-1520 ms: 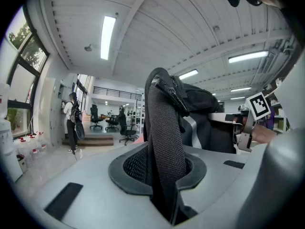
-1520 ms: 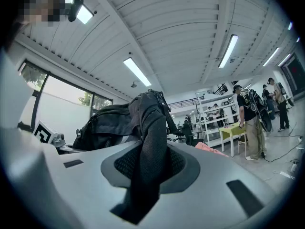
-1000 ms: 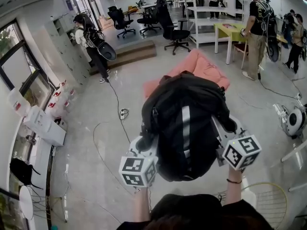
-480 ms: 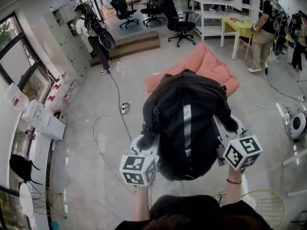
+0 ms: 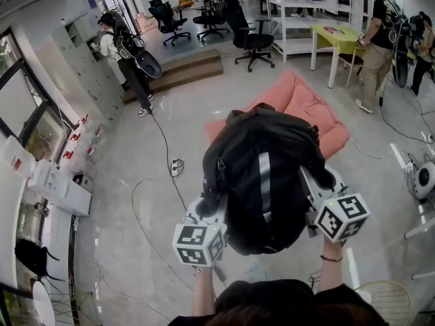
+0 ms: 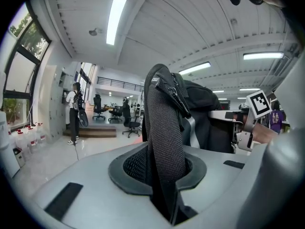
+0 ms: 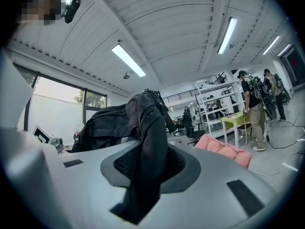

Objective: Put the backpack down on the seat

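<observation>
- Backpack hangs between both claws. The left claw is clamped on one strap, and the right claw is clamped on the other strap.
- Its long axis points away from the person.
- The pink seat lies on the floor just beyond and below the bag, slightly to the right, so the right claw looks nearer to it.

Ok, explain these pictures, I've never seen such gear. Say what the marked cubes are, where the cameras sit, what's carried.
No robot: a person holds a hand-held gripper in each hand; the marked cubes belong to them. The wide picture comes from a head camera looking down; the other two cameras ride on those hand-held grippers, looking along their jaws. The left hand-held gripper clamps one strap of the black backpack, the right hand-held gripper the other strap, above the floor. A pink cushion seat lies ahead.
</observation>
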Demonstrator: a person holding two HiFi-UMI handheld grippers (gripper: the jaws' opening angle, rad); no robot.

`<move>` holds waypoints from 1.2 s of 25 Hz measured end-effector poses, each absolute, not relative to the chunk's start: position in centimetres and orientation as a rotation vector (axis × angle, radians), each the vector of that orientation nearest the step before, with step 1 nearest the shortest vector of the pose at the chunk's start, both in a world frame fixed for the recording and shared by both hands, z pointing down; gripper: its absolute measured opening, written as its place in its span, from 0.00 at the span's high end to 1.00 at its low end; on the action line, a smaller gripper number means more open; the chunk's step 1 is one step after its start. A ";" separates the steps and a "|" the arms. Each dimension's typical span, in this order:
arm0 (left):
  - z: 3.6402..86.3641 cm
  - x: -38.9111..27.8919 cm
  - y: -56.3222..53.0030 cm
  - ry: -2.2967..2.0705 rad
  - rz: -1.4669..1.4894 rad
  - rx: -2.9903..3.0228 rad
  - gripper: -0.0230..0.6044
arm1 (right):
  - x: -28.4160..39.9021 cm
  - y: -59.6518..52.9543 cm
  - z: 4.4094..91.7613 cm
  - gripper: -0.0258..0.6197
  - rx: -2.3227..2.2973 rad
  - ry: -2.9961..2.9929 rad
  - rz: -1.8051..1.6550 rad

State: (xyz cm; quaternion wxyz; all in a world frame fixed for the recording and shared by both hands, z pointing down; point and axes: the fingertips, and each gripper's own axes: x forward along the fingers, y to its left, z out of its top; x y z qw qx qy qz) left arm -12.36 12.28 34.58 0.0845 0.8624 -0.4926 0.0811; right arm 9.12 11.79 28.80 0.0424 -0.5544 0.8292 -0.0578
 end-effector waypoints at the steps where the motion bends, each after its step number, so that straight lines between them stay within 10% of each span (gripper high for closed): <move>1: 34.7 -12.6 11.4 -1.464 0.246 2.571 0.83 | 8.9 11.0 29.0 0.82 -1.699 2.535 -0.187; 30: 35.4 -13.0 -8.9 -1.450 0.270 2.550 0.83 | 8.7 -9.2 29.9 0.82 -1.719 2.518 -0.242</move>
